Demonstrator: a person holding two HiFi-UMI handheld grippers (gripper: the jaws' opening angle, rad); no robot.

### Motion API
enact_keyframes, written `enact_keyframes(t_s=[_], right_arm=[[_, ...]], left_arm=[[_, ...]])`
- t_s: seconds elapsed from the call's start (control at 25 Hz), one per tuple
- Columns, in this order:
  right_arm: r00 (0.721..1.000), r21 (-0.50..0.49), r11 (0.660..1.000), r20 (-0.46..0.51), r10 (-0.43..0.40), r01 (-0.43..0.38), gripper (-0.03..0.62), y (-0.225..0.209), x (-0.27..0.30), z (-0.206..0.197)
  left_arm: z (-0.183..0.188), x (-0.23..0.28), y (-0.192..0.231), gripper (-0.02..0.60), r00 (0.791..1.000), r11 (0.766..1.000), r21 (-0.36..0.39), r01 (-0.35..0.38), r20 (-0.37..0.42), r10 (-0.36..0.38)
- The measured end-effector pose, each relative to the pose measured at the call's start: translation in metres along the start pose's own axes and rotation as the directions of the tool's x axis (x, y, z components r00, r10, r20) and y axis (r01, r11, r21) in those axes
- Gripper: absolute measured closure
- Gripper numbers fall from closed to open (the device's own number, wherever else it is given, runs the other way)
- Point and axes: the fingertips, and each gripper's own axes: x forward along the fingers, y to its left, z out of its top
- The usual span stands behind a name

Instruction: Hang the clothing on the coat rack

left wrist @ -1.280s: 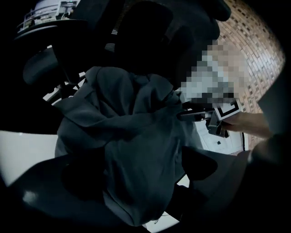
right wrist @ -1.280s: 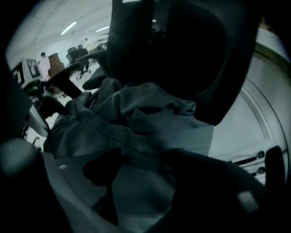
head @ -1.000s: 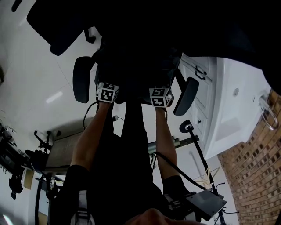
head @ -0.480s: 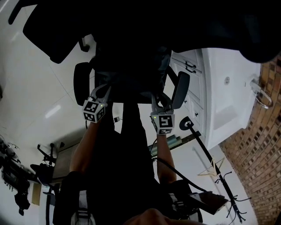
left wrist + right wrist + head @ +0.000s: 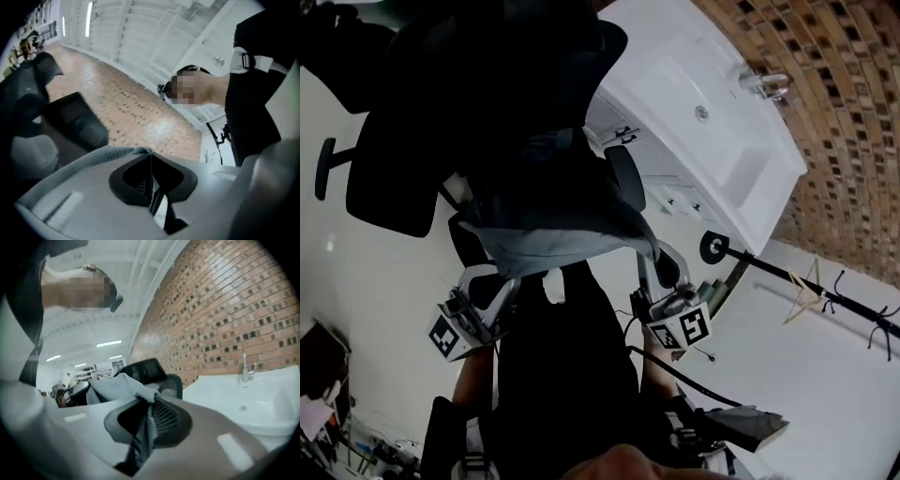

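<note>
A grey-blue garment [image 5: 555, 246] hangs spread between my two grippers, in front of a black office chair [image 5: 394, 178]. My left gripper [image 5: 478, 246] is shut on the garment's left edge. In the left gripper view that gripper [image 5: 151, 161] pinches a thin fold of the cloth [image 5: 140, 151]. My right gripper [image 5: 659, 260] is shut on the right edge. The right gripper view shows that gripper [image 5: 149, 413] with bunched grey fabric [image 5: 117, 387] between its pads. The black coat rack [image 5: 787, 279] stands off to the right, its hooks [image 5: 879, 330] far from the garment.
A white sink cabinet [image 5: 694, 159] with a tap [image 5: 764, 84] stands against the brick wall [image 5: 844, 122], just behind the rack's round base [image 5: 712, 248]. The chair's armrest [image 5: 625, 178] sits close behind the garment. A cable [image 5: 675, 361] trails from the right gripper.
The left gripper has closed on the garment. Both grippers have drawn back from the chair seat with the cloth stretched between them. The view has swung towards the sink and brick wall.
</note>
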Motion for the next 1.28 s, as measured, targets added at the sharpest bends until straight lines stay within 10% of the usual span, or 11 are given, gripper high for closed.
enact_keyframes(t_s=[0.12,0.32,0.52,0.76,1.04,1.28], right_arm=[[0.974,-0.027,0.999,0.224,-0.036,0.043,0.569,0.004,-0.079,0.088],[0.868,-0.116,0.987,0.495,-0.041,0.113,0.569,-0.008,-0.214,0.189],[0.750,-0.152,0.938,0.646,-0.144,0.310,0.569,-0.056,-0.394,0.211],[0.670,-0.143,0.858,0.691,-0.270,0.493,0.569,-0.104,-0.575,0.215],[0.518,-0.169,0.568,0.667,-0.536,0.806,0.569,-0.122,-0.730,0.223],[0.347,-0.116,0.352,0.603,-0.718,0.929,0.569,-0.178,-0.816,0.239]], left_arm=[[0.052,0.053,-0.080,0.561,0.968,0.968,0.076,0.241,0.057,-0.245],[0.084,0.134,-0.196,0.561,0.832,0.849,0.072,0.524,0.170,-0.528],[0.031,0.226,-0.328,0.561,0.638,0.648,-0.064,0.759,0.271,-0.720],[-0.065,0.305,-0.461,0.561,0.521,0.405,-0.347,0.846,0.378,-0.766],[-0.152,0.388,-0.594,0.561,0.363,0.105,-0.513,0.852,0.434,-0.824],[-0.205,0.454,-0.683,0.561,0.239,-0.066,-0.548,0.834,0.466,-0.852]])
